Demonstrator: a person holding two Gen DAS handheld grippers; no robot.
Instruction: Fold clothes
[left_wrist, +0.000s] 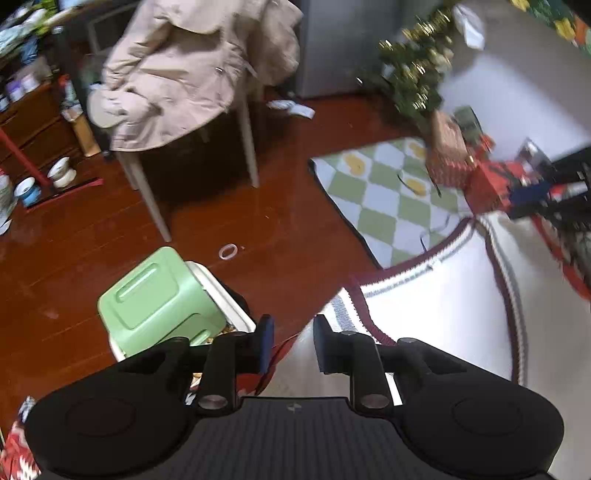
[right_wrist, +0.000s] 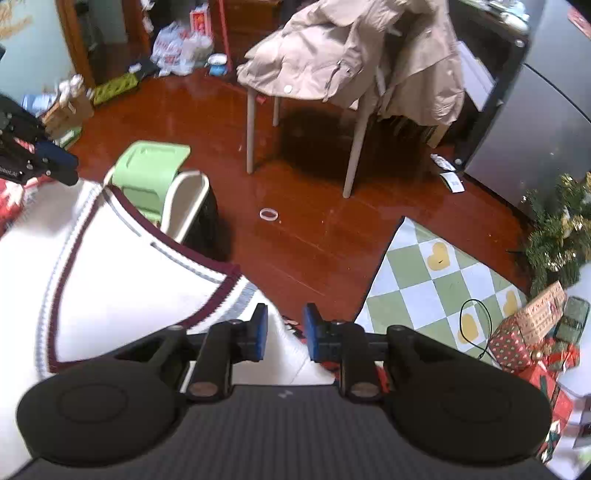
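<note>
White knit sweater (right_wrist: 122, 280) with maroon trim lies below us; our left gripper (left_wrist: 293, 341) and right gripper (right_wrist: 285, 332) hover with fingers apart, holding nothing.

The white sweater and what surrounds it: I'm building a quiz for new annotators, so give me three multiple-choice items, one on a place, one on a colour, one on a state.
1. Where is the beige coat?
A. draped over the chair
B. spread on the checked rug
C. inside the green bin

2. What colour is the trim on the white sweater?
A. bright yellow
B. dark maroon
C. green

3. How do the jaws of the right gripper stand?
A. shut on the sweater
B. shut on nothing
C. open

Answers:
1 A, the coat hangs over the chair's seat and back.
2 B, a maroon band runs along the sweater's edge.
3 C, a clear gap shows between the blue pads.
</note>
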